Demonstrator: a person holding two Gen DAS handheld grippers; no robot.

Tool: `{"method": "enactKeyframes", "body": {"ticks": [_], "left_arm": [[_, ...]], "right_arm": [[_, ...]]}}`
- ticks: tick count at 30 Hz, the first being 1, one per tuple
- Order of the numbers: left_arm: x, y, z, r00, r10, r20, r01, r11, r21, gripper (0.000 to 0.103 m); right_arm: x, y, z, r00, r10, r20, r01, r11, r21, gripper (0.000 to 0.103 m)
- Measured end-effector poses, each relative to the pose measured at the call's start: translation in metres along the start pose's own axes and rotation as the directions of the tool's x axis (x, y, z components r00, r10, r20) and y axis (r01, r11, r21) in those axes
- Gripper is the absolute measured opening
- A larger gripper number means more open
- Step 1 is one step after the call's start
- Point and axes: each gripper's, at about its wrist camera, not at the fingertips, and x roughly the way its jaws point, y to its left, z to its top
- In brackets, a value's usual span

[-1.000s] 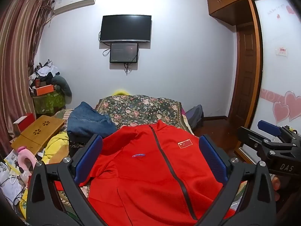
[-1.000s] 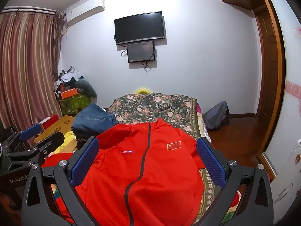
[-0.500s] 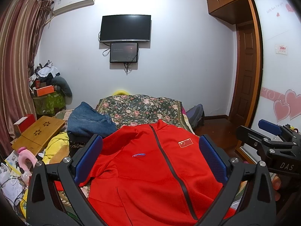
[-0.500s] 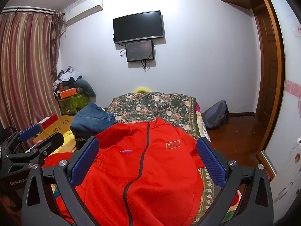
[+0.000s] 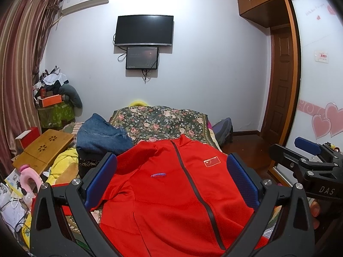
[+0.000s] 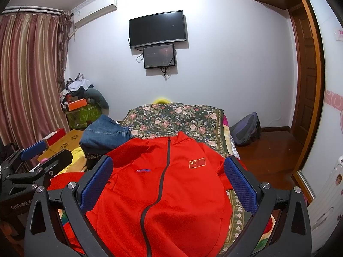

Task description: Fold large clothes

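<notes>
A red zip-up jacket [image 5: 167, 192] with a small flag patch lies front-up and zipped on the bed, collar pointing away from me. It also shows in the right wrist view [image 6: 171, 192]. My left gripper [image 5: 171, 177] is open and empty, held above the jacket's lower half. My right gripper [image 6: 168, 180] is open and empty, likewise above the jacket. The right gripper shows at the right edge of the left wrist view [image 5: 308, 158]; the left gripper shows at the left edge of the right wrist view [image 6: 36, 162].
The bed has a floral cover [image 5: 163, 122]. Folded blue jeans [image 5: 100, 135] lie beyond the jacket's left shoulder. A wooden lap table [image 5: 42, 150] and clutter sit to the left. A backpack [image 6: 246, 130] lies on the floor at right, near a wooden door [image 6: 308, 85].
Both grippers have tilted up slightly, so the scene sits a little lower in view. The jacket has not moved and both grippers stay open.
</notes>
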Motion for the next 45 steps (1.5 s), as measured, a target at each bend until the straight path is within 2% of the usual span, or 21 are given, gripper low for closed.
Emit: {"method": "enactKeyframes", "body": {"ticks": [36, 45], "left_arm": [[0.014, 0.014, -0.004, 1.000, 0.008, -0.020, -0.009, 0.999, -0.036, 0.103], [0.034, 0.055, -0.003, 0.996, 0.085, -0.026, -0.087, 0.992, -0.088, 0.103]], "right_arm": [[0.013, -0.003, -0.003, 0.999, -0.013, -0.032, 0.013, 1.000, -0.005, 0.102], [0.032, 0.001, -0.003, 0.996, -0.028, -0.083, 0.026, 0.999, -0.024, 0.102]]}}
